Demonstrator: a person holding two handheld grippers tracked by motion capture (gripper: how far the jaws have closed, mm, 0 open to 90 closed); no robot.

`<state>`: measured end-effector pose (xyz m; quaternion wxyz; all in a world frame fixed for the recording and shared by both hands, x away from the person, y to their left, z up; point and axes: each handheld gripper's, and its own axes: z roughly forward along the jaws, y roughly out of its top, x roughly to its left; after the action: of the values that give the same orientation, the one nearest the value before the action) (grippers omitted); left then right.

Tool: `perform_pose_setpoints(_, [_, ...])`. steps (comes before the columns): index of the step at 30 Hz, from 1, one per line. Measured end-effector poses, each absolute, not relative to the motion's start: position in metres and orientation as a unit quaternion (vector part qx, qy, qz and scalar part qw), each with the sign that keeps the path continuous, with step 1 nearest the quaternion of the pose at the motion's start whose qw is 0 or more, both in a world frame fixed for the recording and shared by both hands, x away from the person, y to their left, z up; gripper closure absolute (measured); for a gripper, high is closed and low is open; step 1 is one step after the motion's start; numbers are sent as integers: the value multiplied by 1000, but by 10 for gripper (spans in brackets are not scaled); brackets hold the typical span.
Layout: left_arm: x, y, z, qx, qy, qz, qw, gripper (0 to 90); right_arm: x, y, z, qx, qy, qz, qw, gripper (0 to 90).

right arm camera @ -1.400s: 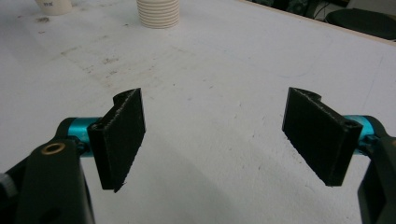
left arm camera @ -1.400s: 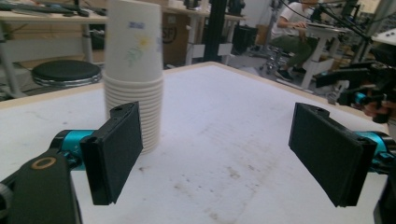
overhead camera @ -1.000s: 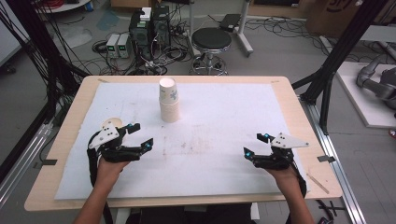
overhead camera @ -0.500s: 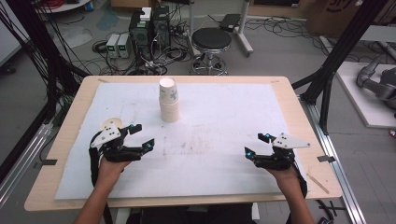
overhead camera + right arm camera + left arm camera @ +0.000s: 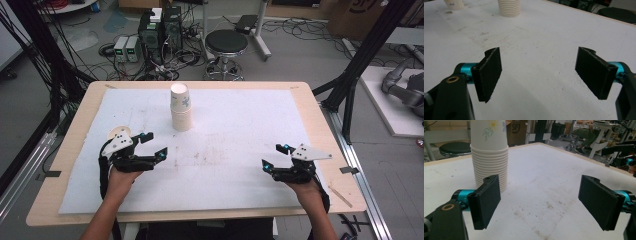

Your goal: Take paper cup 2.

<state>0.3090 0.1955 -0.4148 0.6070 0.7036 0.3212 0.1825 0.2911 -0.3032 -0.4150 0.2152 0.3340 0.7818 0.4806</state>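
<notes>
With both the left gripper (image 5: 152,145) and right gripper (image 5: 274,156) gaping wide and carrying nothing, the light, crushable stack of paper cups (image 5: 181,107) is standing ahead of the left one, probably wanting a gentle mid-wall pinch.

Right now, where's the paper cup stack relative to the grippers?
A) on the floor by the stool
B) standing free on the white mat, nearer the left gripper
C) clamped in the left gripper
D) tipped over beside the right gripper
B: the paper cup stack stands upright on the white mat, apart from the open left gripper and farther from the right gripper.
</notes>
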Motion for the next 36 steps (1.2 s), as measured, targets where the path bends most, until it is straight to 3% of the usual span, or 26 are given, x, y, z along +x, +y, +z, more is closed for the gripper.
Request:
perform_pose_setpoints(7, [318,190,-405,702,331,194,600,180,292,-302,-414,330,781,487,210,219])
perform_pose_setpoints(36, [425,161,-331,723,364,212,548,171,292,-303,-412,329,776,499,200,220])
